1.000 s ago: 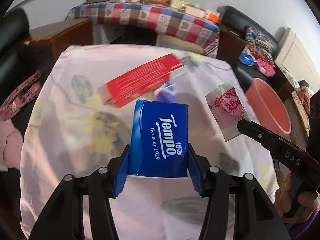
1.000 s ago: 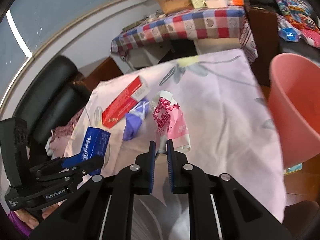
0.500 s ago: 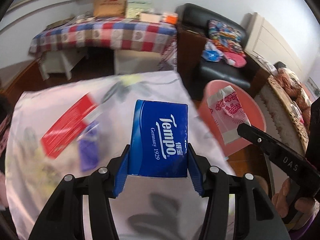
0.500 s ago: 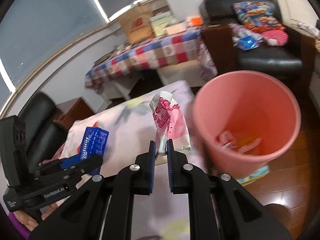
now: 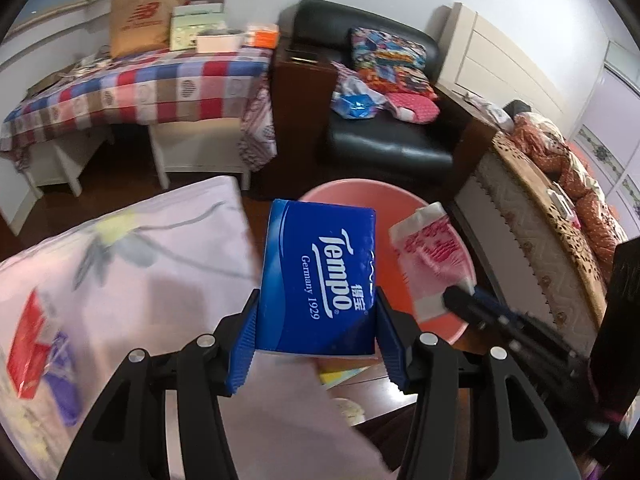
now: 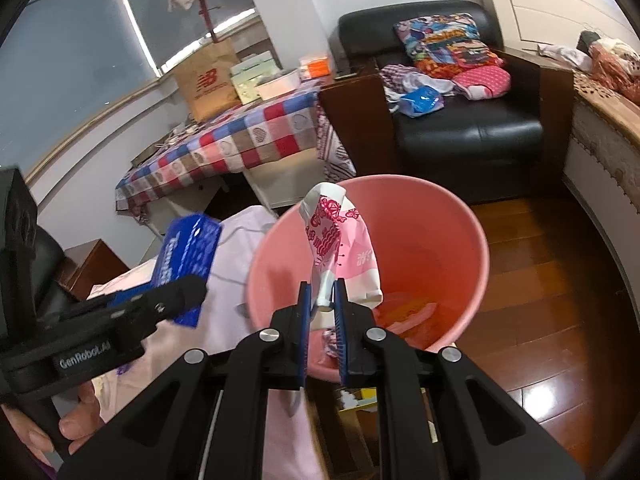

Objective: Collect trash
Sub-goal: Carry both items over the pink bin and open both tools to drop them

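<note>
My left gripper is shut on a blue Tempo tissue pack and holds it in the air at the table's right edge, next to the pink bucket. My right gripper is shut on a pink-and-white paper wrapper and holds it over the mouth of the bucket. The wrapper and right gripper also show in the left wrist view. The tissue pack and left gripper show in the right wrist view. Some trash lies in the bucket's bottom.
The table wears a pale floral cloth; a red box and a purple wrapper lie at its left. A black armchair, a checked-cloth bench, a bed and wood floor surround the bucket.
Both grippers have swung right from over the table toward the bucket, each keeping its load. The wrapper now hangs over the bucket's mouth and the tissue pack is at the table's edge.
</note>
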